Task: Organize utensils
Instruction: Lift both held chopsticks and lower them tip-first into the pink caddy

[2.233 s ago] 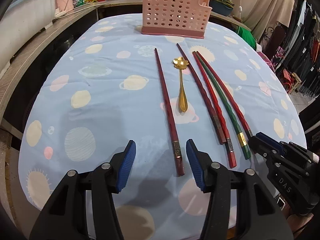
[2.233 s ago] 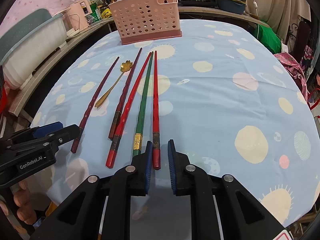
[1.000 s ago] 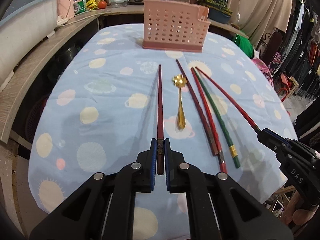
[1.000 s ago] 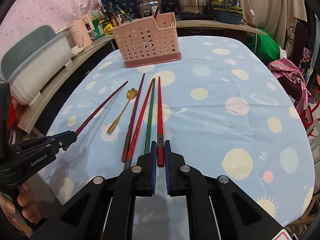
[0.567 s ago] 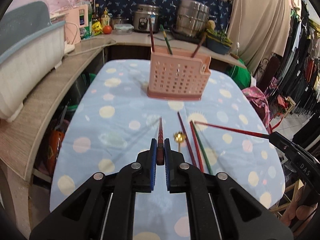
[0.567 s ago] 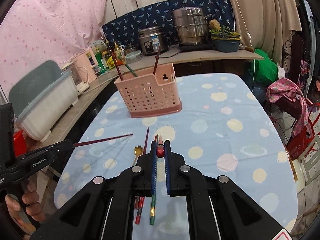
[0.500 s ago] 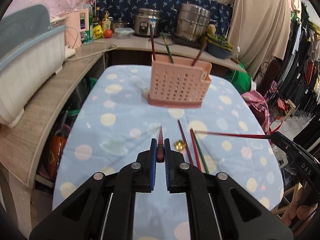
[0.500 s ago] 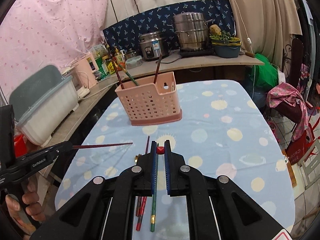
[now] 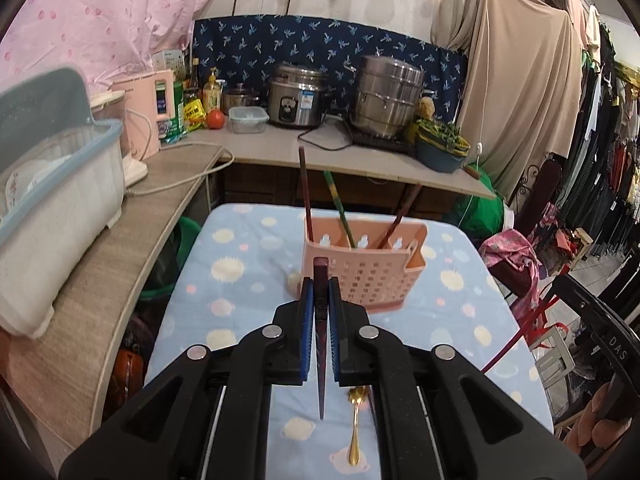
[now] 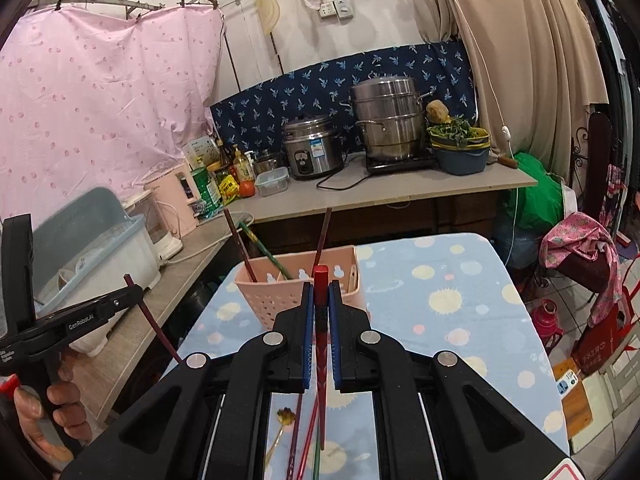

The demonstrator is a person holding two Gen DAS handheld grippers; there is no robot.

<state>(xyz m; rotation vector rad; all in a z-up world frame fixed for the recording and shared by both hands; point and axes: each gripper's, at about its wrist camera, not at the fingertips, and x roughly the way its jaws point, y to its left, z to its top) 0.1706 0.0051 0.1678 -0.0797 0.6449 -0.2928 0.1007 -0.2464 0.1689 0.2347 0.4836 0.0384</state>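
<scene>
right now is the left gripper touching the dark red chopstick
Touching. In the left wrist view the left gripper has both blue pads pressed against the dark red chopstick, which hangs clear above the table.

a perforated pink plastic utensil basket (image 9: 366, 276) stands on the blue tablecloth printed with pale discs (image 9: 240, 280), three chopsticks (image 9: 306, 196) upright in it. in front of it, above the cloth, the left gripper (image 9: 320, 312) and right gripper (image 10: 321, 316) each grip a dark red chopstick (image 9: 320, 344) and a bright red chopstick (image 10: 320, 320). a gold metal spoon (image 9: 355, 428) lies on the cloth below. behind the basket runs a wooden counter (image 9: 280, 148) bearing a steel rice cooker (image 9: 296, 96).
</scene>
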